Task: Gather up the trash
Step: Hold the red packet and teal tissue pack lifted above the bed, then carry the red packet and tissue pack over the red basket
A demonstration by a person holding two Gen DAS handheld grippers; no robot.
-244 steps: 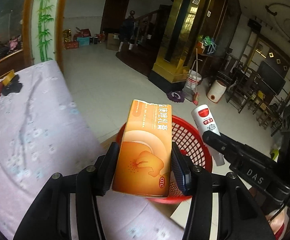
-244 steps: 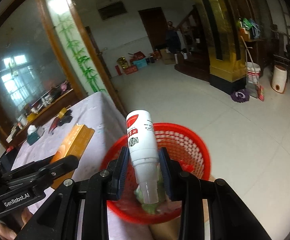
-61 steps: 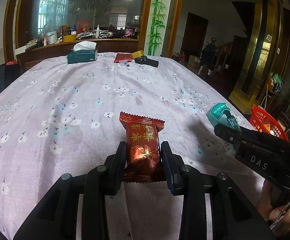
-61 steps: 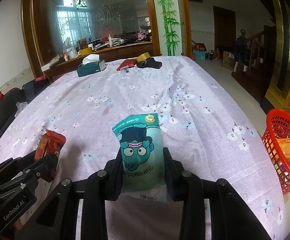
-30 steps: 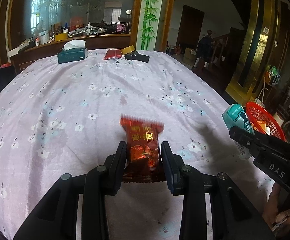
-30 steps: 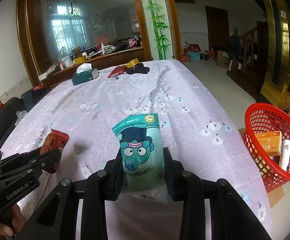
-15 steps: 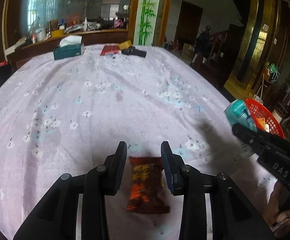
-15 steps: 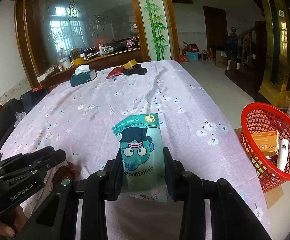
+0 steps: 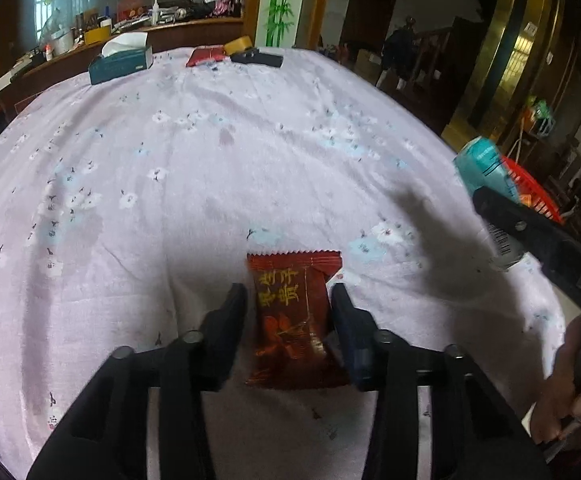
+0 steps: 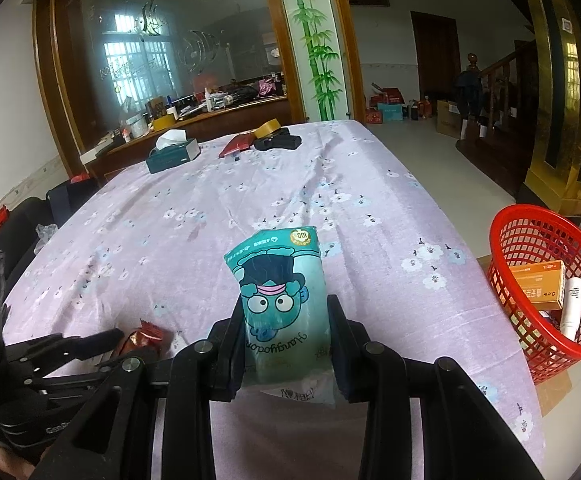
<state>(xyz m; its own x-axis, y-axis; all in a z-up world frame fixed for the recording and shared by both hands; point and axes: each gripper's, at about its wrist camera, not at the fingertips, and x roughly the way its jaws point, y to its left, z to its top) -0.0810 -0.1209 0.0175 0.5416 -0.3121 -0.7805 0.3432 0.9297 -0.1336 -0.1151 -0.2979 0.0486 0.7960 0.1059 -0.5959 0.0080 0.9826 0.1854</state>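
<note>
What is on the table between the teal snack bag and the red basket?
Nothing but bare flowered tablecloth. In the right wrist view, the teal snack bag sits in the right hand-held gripper, and the red basket stands past the table's edge.

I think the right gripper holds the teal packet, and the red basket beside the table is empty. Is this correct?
Not quite. The right gripper does hold the teal packet, but the red basket beside the table is not empty: the right wrist view shows an orange box and a white tube in it.
</note>
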